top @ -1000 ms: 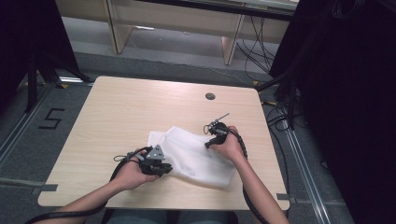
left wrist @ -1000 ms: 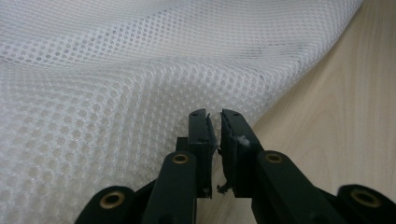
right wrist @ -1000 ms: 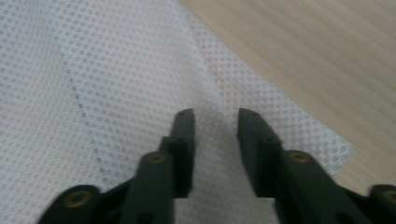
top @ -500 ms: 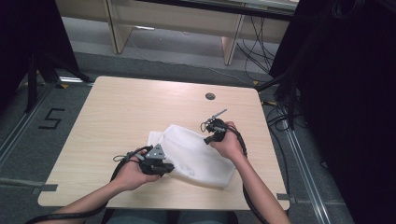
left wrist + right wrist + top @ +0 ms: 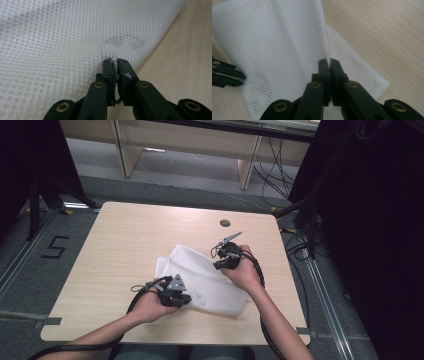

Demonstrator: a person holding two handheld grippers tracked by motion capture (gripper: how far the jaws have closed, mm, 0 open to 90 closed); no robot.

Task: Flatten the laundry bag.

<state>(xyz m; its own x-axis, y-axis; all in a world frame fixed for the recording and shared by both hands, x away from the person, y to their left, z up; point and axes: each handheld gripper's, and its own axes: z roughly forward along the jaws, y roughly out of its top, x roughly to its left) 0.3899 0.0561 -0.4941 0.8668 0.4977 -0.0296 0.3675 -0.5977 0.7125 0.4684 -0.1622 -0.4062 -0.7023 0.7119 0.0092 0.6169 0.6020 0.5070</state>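
Observation:
A white mesh cloth (image 5: 210, 285) lies rumpled on the near middle of the wooden table (image 5: 145, 230). My left gripper (image 5: 188, 298) is at the cloth's near left edge. In the left gripper view its jaws (image 5: 114, 61) are shut on a pinch of mesh (image 5: 62, 42). My right gripper (image 5: 218, 265) is at the cloth's far right part, held above the table. In the right gripper view it (image 5: 328, 61) is shut on a folded edge of the cloth (image 5: 287, 45), which rises from the jaws. The left gripper (image 5: 227, 75) shows at that view's left.
A round dark cable hole (image 5: 225, 223) sits in the table's far right part. Cables trail from both grippers toward the near edge. Beyond the table are a wooden frame (image 5: 247, 165) and floor cables (image 5: 300, 245); dark curtains stand at the right.
My right gripper has risen and drawn the cloth's edge up with it. The left gripper has shifted slightly on the cloth's near edge. The cloth stands higher at its far right.

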